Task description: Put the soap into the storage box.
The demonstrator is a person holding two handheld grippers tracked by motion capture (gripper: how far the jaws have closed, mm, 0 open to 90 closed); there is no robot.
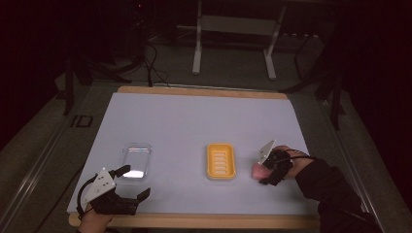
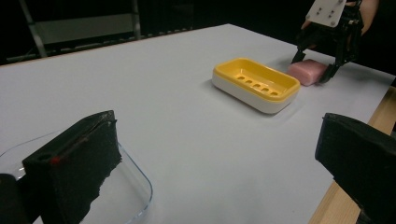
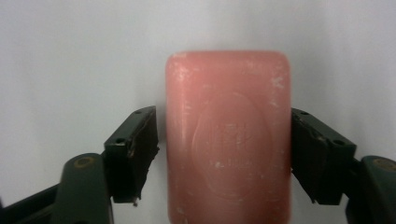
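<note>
Dark room; white metal frame [image 1: 233, 34] behind table [image 1: 204, 92] (wood-edged), grey carpet [image 1: 39, 145].

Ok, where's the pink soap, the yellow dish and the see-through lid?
pink soap [image 3: 228, 135], right gripper view, middle of its top face
yellow dish [image 1: 221, 161], high view, its slotted floor
see-through lid [image 1: 135, 160], high view, its flat middle

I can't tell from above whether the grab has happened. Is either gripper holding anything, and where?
Not clearly: the right gripper straddles the pink soap across its long sides, one side still gapped. The left gripper is open.

Table [image 1: 204, 221] covered by a white sheet [image 1: 194, 116], bearing a clear glass dish [image 1: 135, 160], yellow soap dish [image 1: 221, 161] and pink soap bar [image 2: 307, 71].
</note>
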